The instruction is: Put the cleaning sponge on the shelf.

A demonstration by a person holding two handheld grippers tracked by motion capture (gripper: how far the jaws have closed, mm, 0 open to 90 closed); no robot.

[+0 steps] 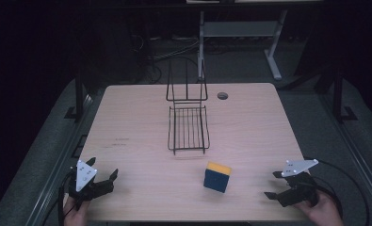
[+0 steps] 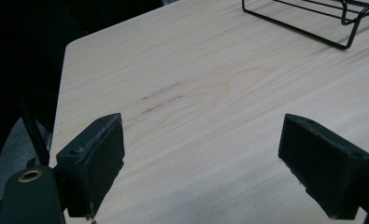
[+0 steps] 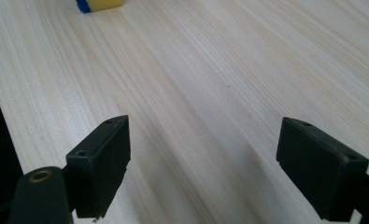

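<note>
Sponge (image 1: pixel 217 177), blue with a yellow top, stands on edge near the table's (image 1: pixel 141 108) front, just short of the wire rack (image 1: pixel 188 128) and between the two grippers. Left gripper (image 1: pixel 102 177) and right gripper (image 1: pixel 272 184) both rest at the front corners with jaws spread wide and nothing between them. Risk, as I judge it: the upright sponge could tip if one jaw nudges it first, and a soft body squeezed off-centre may twist out. Rack wires could snag a jaw.
</note>
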